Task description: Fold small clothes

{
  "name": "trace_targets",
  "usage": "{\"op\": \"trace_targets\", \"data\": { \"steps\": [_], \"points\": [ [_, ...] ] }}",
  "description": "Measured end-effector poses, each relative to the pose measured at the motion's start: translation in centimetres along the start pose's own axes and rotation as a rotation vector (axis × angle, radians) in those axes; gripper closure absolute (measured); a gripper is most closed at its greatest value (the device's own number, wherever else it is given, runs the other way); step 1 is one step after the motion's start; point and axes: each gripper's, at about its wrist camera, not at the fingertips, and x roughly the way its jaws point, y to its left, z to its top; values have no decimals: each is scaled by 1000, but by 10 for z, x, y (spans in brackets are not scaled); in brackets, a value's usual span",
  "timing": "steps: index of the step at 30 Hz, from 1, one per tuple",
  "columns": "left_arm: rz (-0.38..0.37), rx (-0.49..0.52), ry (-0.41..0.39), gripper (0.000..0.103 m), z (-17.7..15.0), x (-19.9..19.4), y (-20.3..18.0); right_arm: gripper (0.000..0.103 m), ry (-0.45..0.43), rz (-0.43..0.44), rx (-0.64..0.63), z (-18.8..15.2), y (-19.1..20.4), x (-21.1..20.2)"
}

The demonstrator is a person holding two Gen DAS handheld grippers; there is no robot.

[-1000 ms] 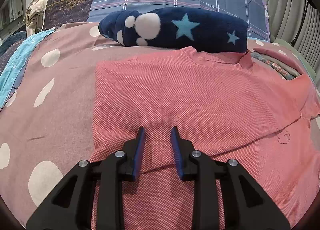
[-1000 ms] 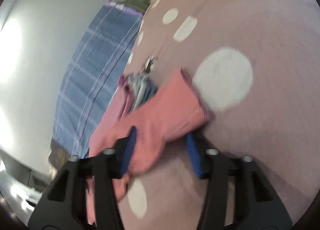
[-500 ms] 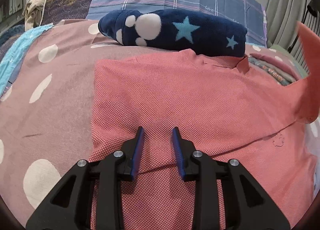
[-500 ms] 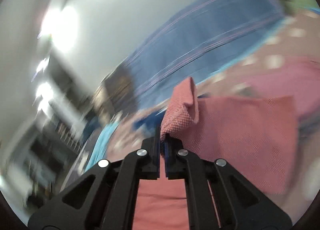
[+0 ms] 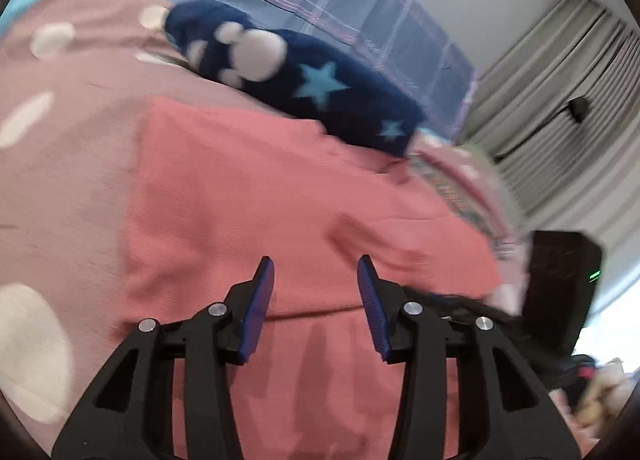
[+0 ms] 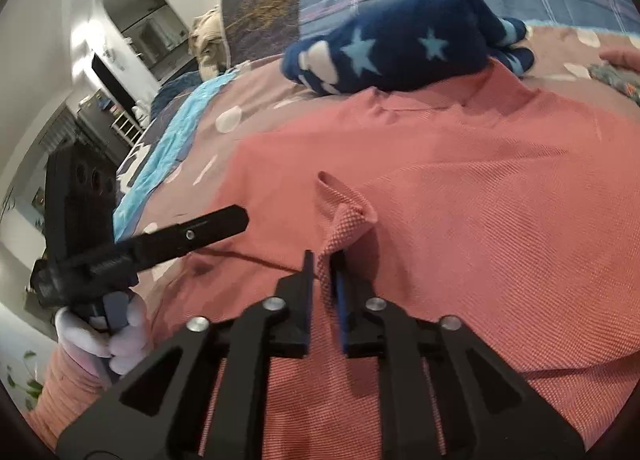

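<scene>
A coral-pink shirt (image 5: 280, 196) lies spread on the spotted bedcover (image 5: 60, 180). My left gripper (image 5: 316, 272) hovers over the shirt's lower left part, its jaws opening with nothing between them. In the right wrist view, the same shirt (image 6: 500, 200) fills the middle, and its sleeve (image 6: 348, 216) is folded inward onto the body. My right gripper (image 6: 323, 264) sits at the sleeve's tip, its jaws opening. The cloth still stands between them with thin gaps at the pads. A gloved hand (image 6: 100, 332) carries the left gripper at that view's left edge.
A navy fleece garment with stars (image 5: 304, 88) lies just beyond the shirt's collar. Behind it is a blue plaid pillow (image 5: 320, 12). Folded clothes (image 5: 460, 196) are stacked at the right near the curtains (image 5: 560, 100). A turquoise blanket (image 6: 176, 132) runs along the bed's left.
The right gripper carried the sleeve from the bed's right side across onto the shirt's body, then its jaws parted slightly. The left gripper's jaws widened, and it rolled and lifted a little.
</scene>
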Motion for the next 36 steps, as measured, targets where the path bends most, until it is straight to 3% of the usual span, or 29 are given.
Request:
{"op": "trace_targets", "data": {
  "steps": [1, 3, 4, 6, 8, 10, 11, 12, 15, 19, 22, 25, 27, 28, 30, 33, 36],
  "points": [
    [-32, -3, 9, 52, 1, 1, -4, 85, -3, 13, -24, -2, 4, -1],
    [-79, 4, 35, 39, 3, 6, -15, 80, 3, 38, -66, -5, 14, -2],
    [-86, 5, 48, 39, 4, 10, -19, 77, 11, 45, -84, -6, 18, -1],
    [-79, 9, 88, 39, 6, 24, -24, 77, 27, 35, -100, -8, 22, 1],
    [-11, -2, 145, 39, 6, 44, -26, 77, 39, 25, -97, -13, 21, 3],
    [47, 14, 165, 49, 4, 55, -27, 77, 42, 28, -81, -14, 17, 6],
    [66, 34, 161, 69, 3, 57, -30, 78, 40, 31, -75, -15, 16, 4],
    [81, 49, 168, 95, 4, 59, -32, 78, 39, 38, -65, -14, 15, 2],
    [68, 30, 165, 99, 9, 58, -35, 75, 32, 43, -56, -10, 15, -14],
    [31, 125, 42, 99, 36, 15, -72, 64, -34, 28, -59, -9, 6, -62],
    [84, 210, -58, 99, 59, -26, -92, 51, -88, -68, -39, -16, -16, -100],
    [192, 258, -110, 98, 73, -57, -81, 49, -96, -185, 25, -31, -45, -121],
    [397, 274, -107, 96, 70, -52, -52, 49, -65, -235, 92, -44, -66, -124],
    [443, 271, -96, 93, 68, -47, -43, 49, -51, -249, 119, -50, -74, -122],
    [542, 223, -24, 75, 55, -29, -10, 52, -37, -244, 165, -61, -86, -117],
    [538, 199, 15, 73, 34, -27, 10, 52, -52, -248, 162, -62, -83, -119],
    [493, 226, -1, 66, 24, -24, 0, 53, -66, -299, 133, -58, -73, -124]
  ]
}}
